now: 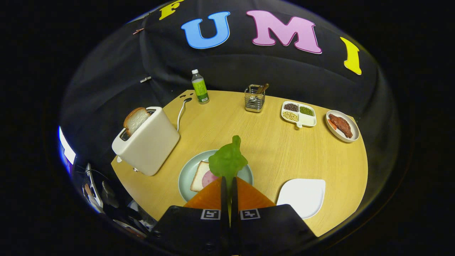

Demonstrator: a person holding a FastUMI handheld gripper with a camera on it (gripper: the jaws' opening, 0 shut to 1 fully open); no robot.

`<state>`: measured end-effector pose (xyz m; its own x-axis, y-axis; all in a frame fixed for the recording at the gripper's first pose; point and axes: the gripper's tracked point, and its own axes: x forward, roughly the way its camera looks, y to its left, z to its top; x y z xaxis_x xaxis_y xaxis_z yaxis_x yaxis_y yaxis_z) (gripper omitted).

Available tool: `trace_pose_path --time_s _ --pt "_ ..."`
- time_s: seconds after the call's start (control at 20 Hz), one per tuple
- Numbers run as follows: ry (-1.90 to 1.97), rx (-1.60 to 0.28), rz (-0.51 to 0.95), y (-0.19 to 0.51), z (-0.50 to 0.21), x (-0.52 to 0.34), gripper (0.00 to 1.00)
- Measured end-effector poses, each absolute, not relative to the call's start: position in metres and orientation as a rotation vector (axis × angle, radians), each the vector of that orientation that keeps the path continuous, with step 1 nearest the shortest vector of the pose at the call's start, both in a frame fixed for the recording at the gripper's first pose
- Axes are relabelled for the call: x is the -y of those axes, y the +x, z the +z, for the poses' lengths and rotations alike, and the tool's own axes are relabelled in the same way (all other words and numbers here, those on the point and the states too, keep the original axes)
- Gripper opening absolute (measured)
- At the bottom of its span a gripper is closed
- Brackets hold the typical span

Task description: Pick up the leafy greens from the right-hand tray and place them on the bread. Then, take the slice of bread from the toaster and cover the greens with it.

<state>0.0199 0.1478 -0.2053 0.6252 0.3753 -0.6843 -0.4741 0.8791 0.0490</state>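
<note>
The gripper (229, 183) has its fingers pressed together on the leafy greens (227, 160), holding them above the plate (185, 174) where the bread (199, 175) lies. The white tray (302, 195) sits just right. Judging by this, the carrying step is nearly done; next comes lowering onto the bread and letting go.

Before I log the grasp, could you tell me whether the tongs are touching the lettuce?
Touching: in the gripper view, the tongs are closed on the lettuce, both fingers pinching its lower edge.
</note>
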Motion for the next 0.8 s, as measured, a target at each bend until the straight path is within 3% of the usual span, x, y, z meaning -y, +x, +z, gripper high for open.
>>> trace_pose_path --time_s 0.5,0.8 --pt "-0.18 -0.823 0.468 0.021 -0.241 -0.193 0.05" --pt "-0.186 -0.876 0.421 0.028 -0.263 -0.202 0.12"
